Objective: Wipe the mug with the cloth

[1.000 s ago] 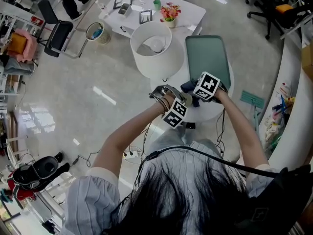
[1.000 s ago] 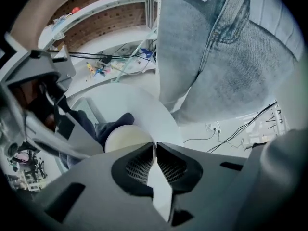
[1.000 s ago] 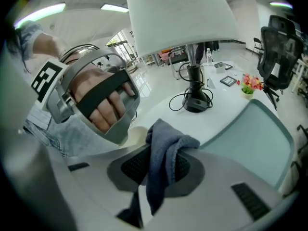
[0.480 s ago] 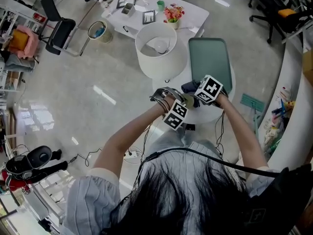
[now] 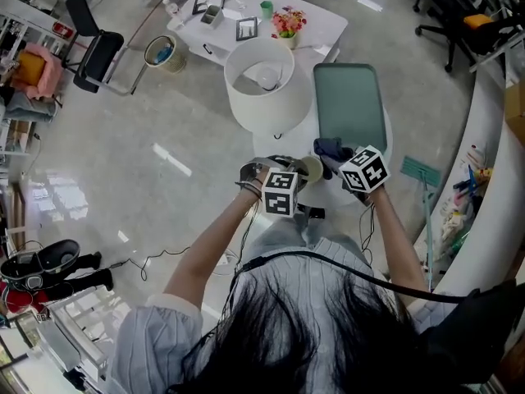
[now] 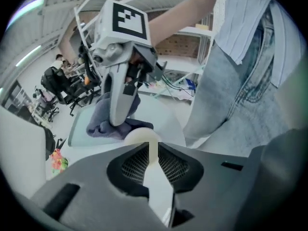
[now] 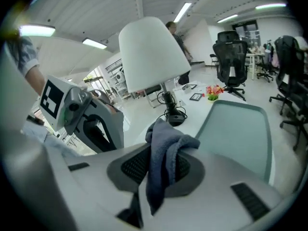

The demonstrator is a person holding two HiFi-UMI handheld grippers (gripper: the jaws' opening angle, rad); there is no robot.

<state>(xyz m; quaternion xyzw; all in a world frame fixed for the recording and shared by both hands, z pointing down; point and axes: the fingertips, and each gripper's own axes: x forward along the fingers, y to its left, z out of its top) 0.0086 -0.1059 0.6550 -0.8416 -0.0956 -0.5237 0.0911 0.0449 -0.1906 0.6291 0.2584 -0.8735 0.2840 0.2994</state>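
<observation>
A cream mug (image 5: pixel 311 169) is held over the small round white table (image 5: pixel 361 189), with my left gripper (image 5: pixel 298 178) shut on its rim. In the left gripper view the mug's wall (image 6: pixel 143 137) runs between the closed jaws of that gripper (image 6: pixel 153 163). My right gripper (image 5: pixel 341 161) is shut on a dark grey-blue cloth (image 5: pixel 330 148). The cloth (image 7: pixel 165 154) hangs bunched from this gripper's jaws (image 7: pixel 161 171). In the left gripper view the cloth (image 6: pixel 109 127) sits just behind the mug's rim; whether they touch I cannot tell.
A white lamp shade (image 5: pixel 266 83) stands just beyond the mug, over a base with a cable (image 7: pixel 174 118). A pale green tray (image 5: pixel 349 103) lies on the table's far right. A curved white counter (image 5: pixel 484 171) runs along the right. A low table (image 5: pixel 261 23) with frames and flowers stands farther off.
The two grippers have drawn apart: the left one swung left and nearer me, the right one moved right and nearer. The mug now shows between them.
</observation>
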